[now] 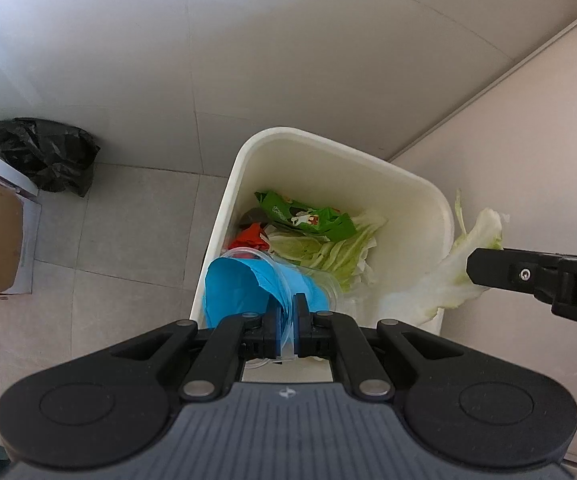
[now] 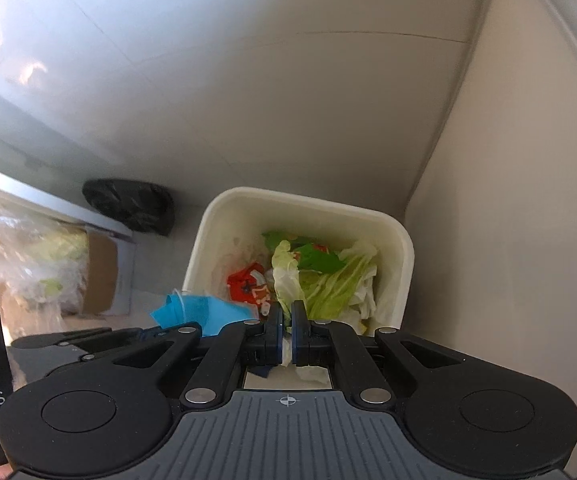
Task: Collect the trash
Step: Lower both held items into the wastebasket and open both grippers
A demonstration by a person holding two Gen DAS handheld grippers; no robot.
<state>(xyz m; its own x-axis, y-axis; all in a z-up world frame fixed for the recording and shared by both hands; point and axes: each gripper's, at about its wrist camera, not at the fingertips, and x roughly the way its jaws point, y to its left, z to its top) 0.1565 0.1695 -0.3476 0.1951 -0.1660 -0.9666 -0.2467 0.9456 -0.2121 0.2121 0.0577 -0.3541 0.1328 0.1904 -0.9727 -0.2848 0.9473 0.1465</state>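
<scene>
Cabbage leaf (image 2: 286, 280) sat clamped in my right gripper (image 2: 287, 312), above the white trash bin (image 1: 248, 152). My left gripper (image 1: 287, 308) pinched a clear plastic cup (image 1: 288, 276) stuffed with blue paper (image 1: 232, 292) over the bin's near rim. Inside lay a green snack wrapper (image 1: 308, 216), a red wrapper (image 2: 248, 284) and more cabbage leaves (image 1: 328, 252).

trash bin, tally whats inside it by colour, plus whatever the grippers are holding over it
In the trash bin:
green wrapper: 1
red wrapper: 1
pale cabbage leaves pile: 1
Held:
left gripper, blue paper in clear cup: 1
right gripper, cabbage leaf: 1
Total: 5
</scene>
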